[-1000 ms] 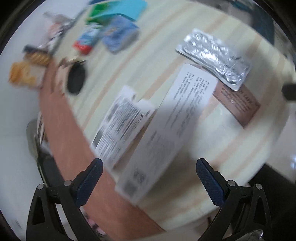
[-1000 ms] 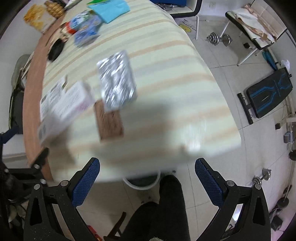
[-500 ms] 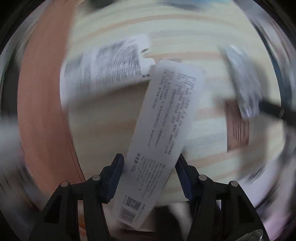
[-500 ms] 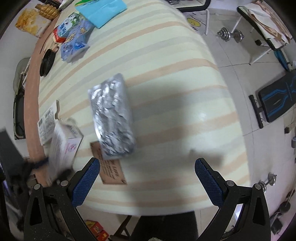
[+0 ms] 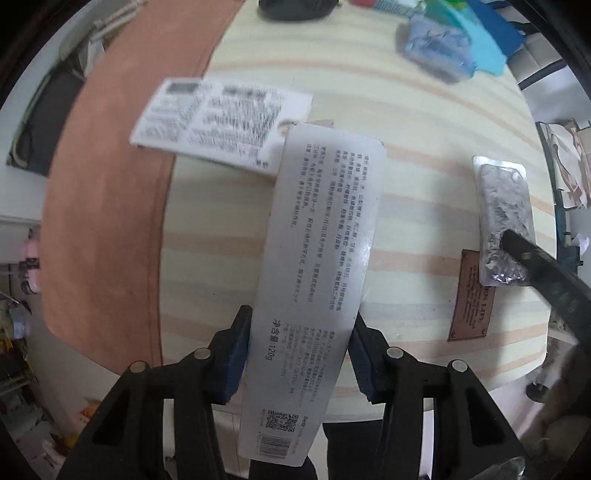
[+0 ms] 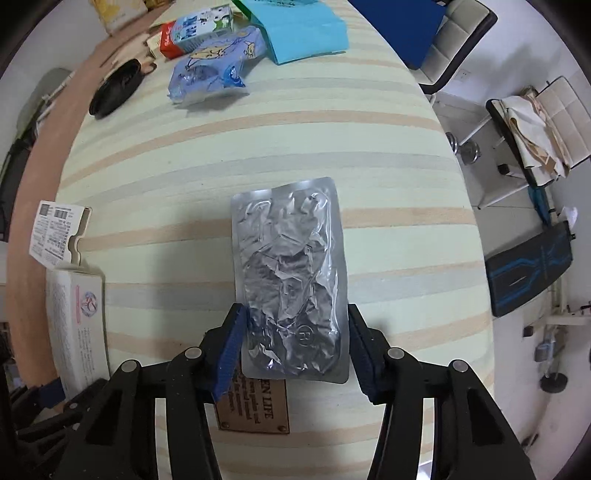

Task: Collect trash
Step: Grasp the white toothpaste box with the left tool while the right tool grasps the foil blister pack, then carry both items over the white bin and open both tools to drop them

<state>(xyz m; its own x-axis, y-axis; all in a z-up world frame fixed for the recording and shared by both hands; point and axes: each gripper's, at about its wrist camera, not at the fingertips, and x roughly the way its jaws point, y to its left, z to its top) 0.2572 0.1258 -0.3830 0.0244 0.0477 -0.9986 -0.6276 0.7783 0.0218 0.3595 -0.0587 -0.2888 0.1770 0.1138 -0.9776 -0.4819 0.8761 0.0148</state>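
Observation:
My left gripper (image 5: pixel 301 354) is shut on a long white printed carton (image 5: pixel 317 266), its far end over the striped tablecloth (image 5: pixel 221 229). The carton also shows in the right wrist view (image 6: pixel 75 325) at the left edge. My right gripper (image 6: pixel 293 349) is shut on a crumpled silver blister pack (image 6: pixel 290 277), which lies flat on the cloth. The pack also shows in the left wrist view (image 5: pixel 500 218), with a black finger of my right gripper (image 5: pixel 535 258) on it.
A flattened white printed box (image 5: pixel 218 122) lies by the table's brown edge. A brown leather label (image 6: pixel 253 406) is on the cloth. Farther back lie a blue plastic wrapper (image 6: pixel 214 66), a milk carton (image 6: pixel 195 26), a teal packet (image 6: pixel 295 26) and a black round object (image 6: pixel 116 86). Chairs and weights stand on the floor to the right.
Both grippers were open a second ago. The left one has closed on the white carton, and the right one has moved in over the table and closed on the silver blister pack.

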